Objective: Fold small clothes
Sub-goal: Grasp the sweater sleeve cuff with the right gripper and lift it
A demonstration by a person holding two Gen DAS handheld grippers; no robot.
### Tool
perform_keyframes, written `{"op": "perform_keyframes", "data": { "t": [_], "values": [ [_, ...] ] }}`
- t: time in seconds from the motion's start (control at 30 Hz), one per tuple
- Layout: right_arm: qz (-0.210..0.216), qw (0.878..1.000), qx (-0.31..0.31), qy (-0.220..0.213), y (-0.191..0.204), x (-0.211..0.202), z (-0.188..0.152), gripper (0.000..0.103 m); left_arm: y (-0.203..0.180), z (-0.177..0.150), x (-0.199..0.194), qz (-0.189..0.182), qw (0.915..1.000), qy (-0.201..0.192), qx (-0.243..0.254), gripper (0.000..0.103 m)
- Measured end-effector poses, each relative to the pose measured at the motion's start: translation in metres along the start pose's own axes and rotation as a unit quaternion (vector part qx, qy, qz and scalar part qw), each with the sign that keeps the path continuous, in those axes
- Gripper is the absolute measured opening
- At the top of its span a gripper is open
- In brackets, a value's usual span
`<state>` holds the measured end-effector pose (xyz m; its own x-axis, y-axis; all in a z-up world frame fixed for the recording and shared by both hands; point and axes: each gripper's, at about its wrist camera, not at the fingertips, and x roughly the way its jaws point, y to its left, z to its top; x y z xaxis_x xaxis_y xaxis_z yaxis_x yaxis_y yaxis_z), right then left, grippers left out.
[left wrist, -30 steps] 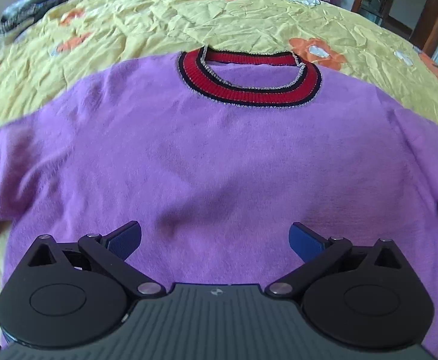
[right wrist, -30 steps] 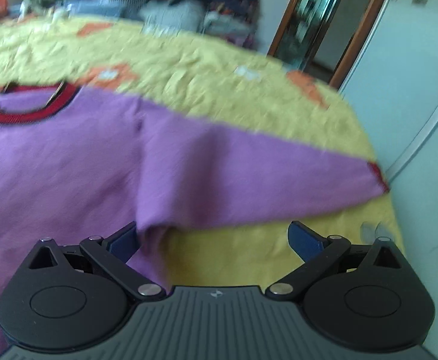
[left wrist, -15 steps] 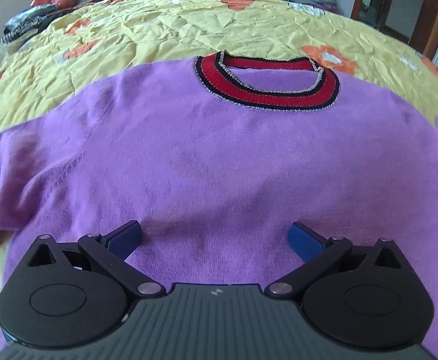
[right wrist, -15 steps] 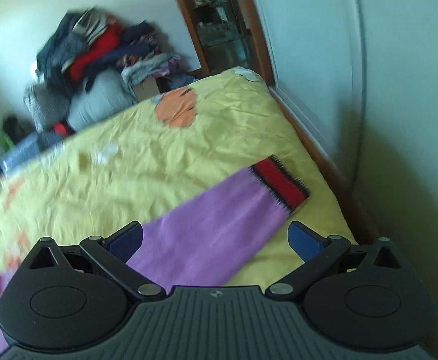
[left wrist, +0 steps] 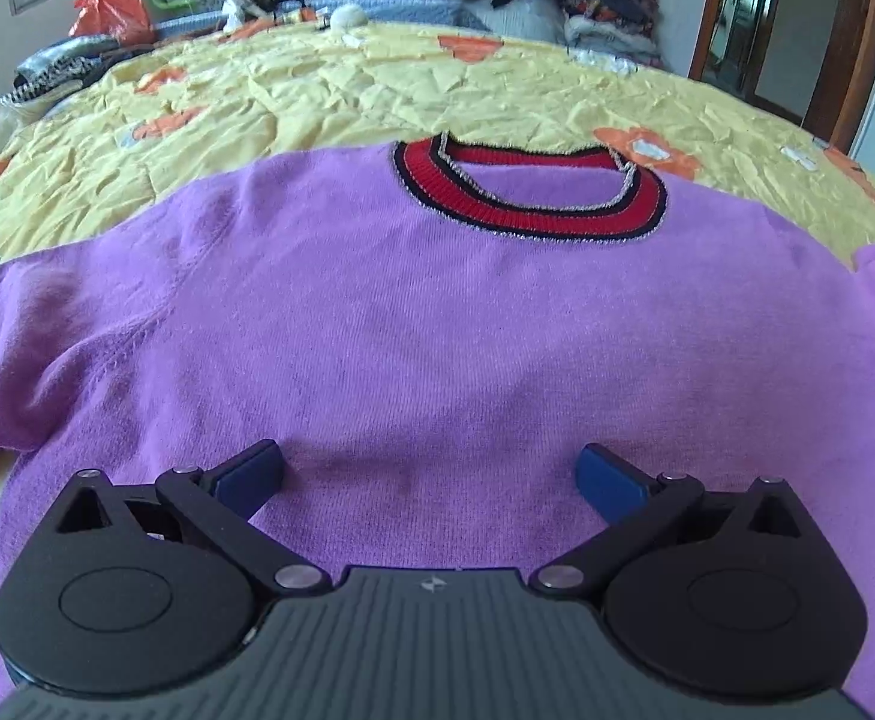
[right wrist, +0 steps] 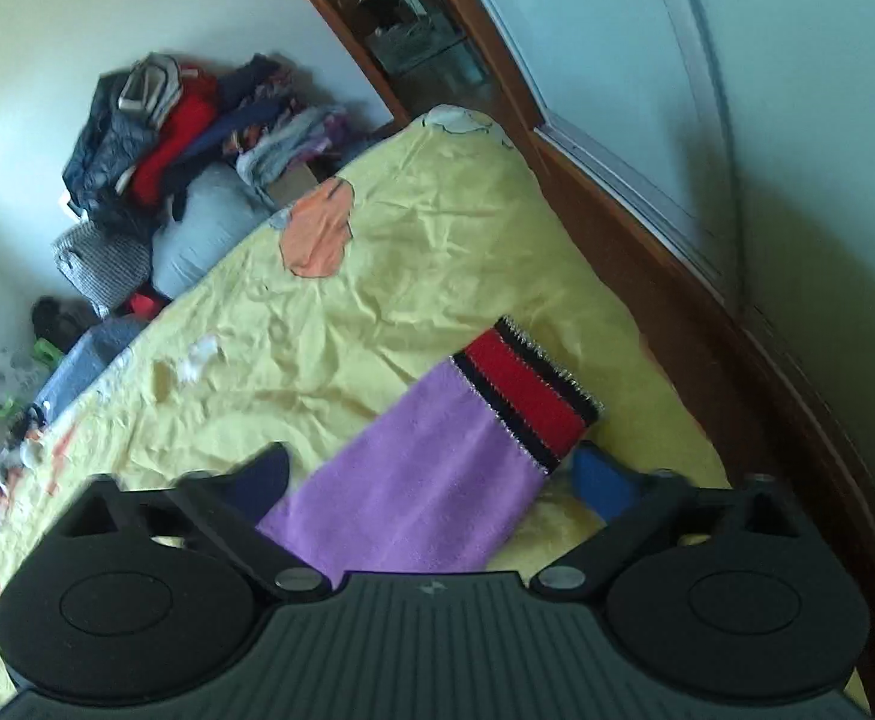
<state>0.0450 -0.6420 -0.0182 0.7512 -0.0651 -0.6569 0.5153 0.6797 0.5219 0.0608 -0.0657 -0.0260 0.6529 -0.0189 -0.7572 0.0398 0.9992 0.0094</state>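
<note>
Room: bedroom, pale walls, a brown wooden door frame (right wrist: 377,54) at the far end.
Bed: yellow crinkled bedspread with orange flower patches (left wrist: 377,90) covers the whole bed and carries the garment.
Garment: purple knitted sweater with a red, black-edged ribbed collar (left wrist: 437,330) lies flat, front up, across the bedspread; collar towards the far side.
Cut off: the sweater's hem runs under the left gripper's body, and both sleeves leave the left wrist view at its edges.
Sleeve: purple sleeve with a red and black striped cuff (right wrist: 437,468) lies flat on the bedspread close to the bed's right edge; its upper part is hidden under the right gripper's body.
Left gripper (left wrist: 431,474): blue-padded fingers stand wide apart over the sweater's lower front, nothing between them but the flat knit; whether the tips touch the cloth is unclear.
Right gripper (right wrist: 431,474): fingers have just been closing, with the sleeve near the cuff between them; a gap shows at each side, so the pads do not press on it.
Blur: the right gripper's near finger (right wrist: 263,474) is smeared and dark.
Clutter: pile of dark, red and grey clothes (right wrist: 167,138) is heaped against the far wall; an orange plastic bag (left wrist: 110,12) sits under a window.
</note>
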Motion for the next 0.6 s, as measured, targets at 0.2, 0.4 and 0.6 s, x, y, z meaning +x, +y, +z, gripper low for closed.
{"op": "perform_keyframes", "data": {
  "t": [0.2,0.4,0.6],
  "values": [
    [0.013,1.000,0.023,0.008,0.003,0.003,-0.004,0.004,0.004,0.005,0.000,-0.015,0.9997,0.011,0.016,0.103],
    [0.062,0.996,-0.019,-0.067,0.049,-0.058,-0.005,0.004,0.023,0.002,-0.015,-0.010,0.9998,0.010,0.013,0.103],
    [0.134,0.980,-0.106,-0.099,0.131,-0.132,-0.015,0.004,0.054,-0.007,-0.034,0.001,0.9999,0.007,-0.008,0.103]
  ]
}}
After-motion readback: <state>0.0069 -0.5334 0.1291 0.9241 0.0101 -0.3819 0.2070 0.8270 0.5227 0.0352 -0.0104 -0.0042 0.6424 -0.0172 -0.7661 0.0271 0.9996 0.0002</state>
